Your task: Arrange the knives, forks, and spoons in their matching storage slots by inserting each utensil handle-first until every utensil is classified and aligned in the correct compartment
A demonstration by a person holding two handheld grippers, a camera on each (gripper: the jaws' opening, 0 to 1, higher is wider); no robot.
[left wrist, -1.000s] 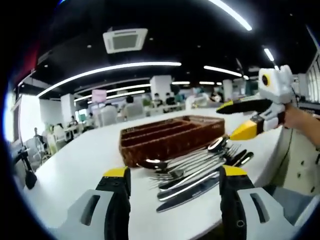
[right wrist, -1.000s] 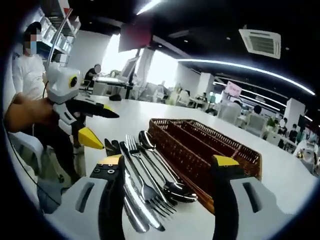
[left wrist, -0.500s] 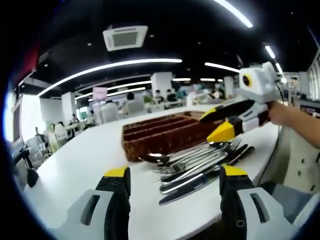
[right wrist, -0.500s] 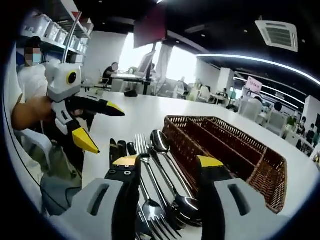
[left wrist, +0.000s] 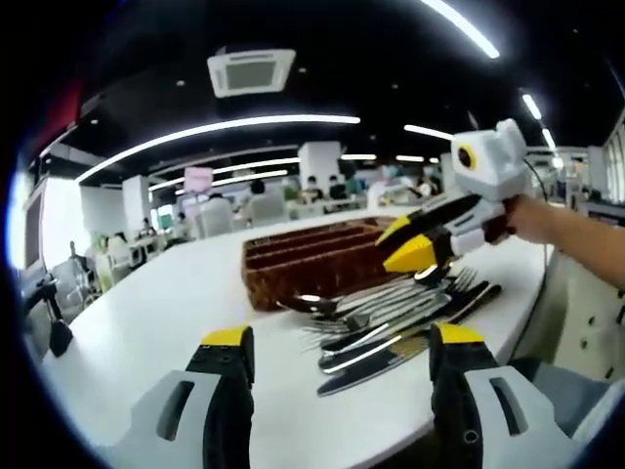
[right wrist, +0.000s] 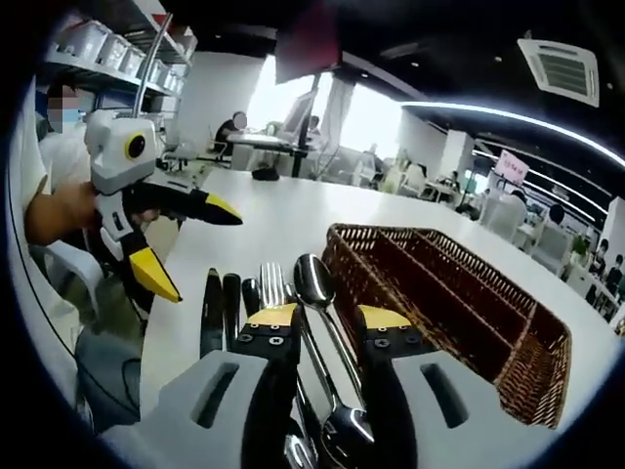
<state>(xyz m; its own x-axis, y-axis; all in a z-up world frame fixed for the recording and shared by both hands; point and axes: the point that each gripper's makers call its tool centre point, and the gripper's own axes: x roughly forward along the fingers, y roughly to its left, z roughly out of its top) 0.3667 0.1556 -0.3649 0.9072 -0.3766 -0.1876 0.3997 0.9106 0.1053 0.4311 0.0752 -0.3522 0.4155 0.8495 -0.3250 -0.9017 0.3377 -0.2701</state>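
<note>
I've got the table (left wrist: pixel 146 313) as a smooth white top with a soft sheen. The storage basket (right wrist: pixel 459 293) is coarse brown wicker, rough and matt, dividers woven the same. The spoon (right wrist: pixel 314 283) between my right gripper (right wrist: pixel 327 318) jaws is polished metal, mirror-bright in the bowl; the fork (right wrist: pixel 274 285) beside it has the same shiny steel look. The knives (right wrist: pixel 221 308) show dark, glossy handles that look like plastic. From the left gripper view the pile of cutlery (left wrist: pixel 391 318) gleams with hard highlights. My left gripper (left wrist: pixel 337 342) has matt grey plastic jaws, black inner faces and yellow tips; the right matches, with a smooth white housing.
</note>
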